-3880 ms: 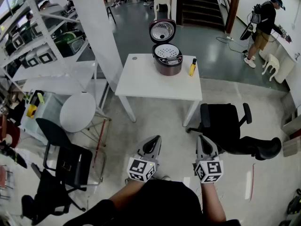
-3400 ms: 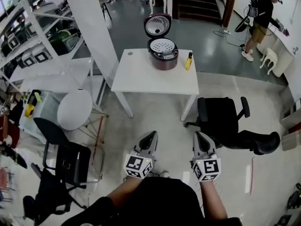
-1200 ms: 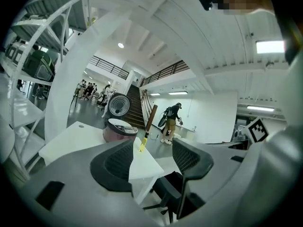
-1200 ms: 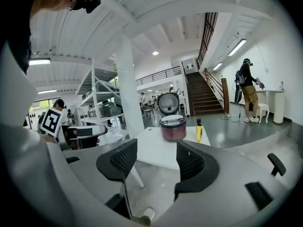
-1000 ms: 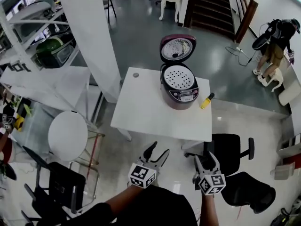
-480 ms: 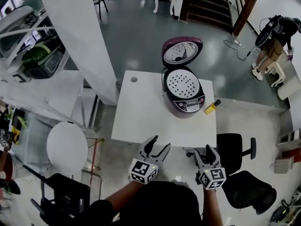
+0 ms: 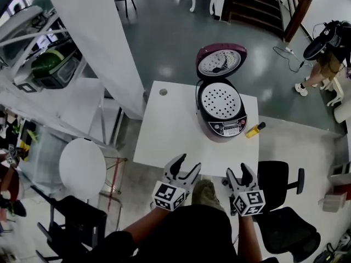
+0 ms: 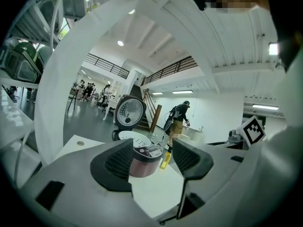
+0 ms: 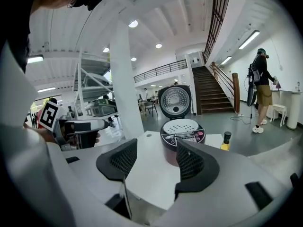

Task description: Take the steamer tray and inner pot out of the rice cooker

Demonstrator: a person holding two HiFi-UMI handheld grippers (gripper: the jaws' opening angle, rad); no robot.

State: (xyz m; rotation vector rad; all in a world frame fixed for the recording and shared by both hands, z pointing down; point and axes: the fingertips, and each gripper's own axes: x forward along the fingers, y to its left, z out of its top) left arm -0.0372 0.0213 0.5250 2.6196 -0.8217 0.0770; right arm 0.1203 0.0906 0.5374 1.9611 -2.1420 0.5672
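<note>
I see a white table point(image 7: 175, 130), square top. The rice cooker point(image 7: 227, 127) sits on its far right part, lid up, with the perforated steamer tray point(image 7: 219, 100) in its mouth. A yellow bottle point(image 7: 254, 130) stands just right of the cooker, apart from it. There's a round grey spot point(image 7: 163, 91) at the far left corner.

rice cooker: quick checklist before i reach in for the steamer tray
1. The lid of the rice cooker is up: ok.
2. The steamer tray is exposed on top of the cooker: ok.
3. The left hand-held gripper is open and empty: ok.
4. The right hand-held gripper is open and empty: ok.
5. Both are close enough to the tray: not ok, they hang at the near edge of the table.
6. The inner pot is seated underneath: cannot tell, the tray covers it.
</note>
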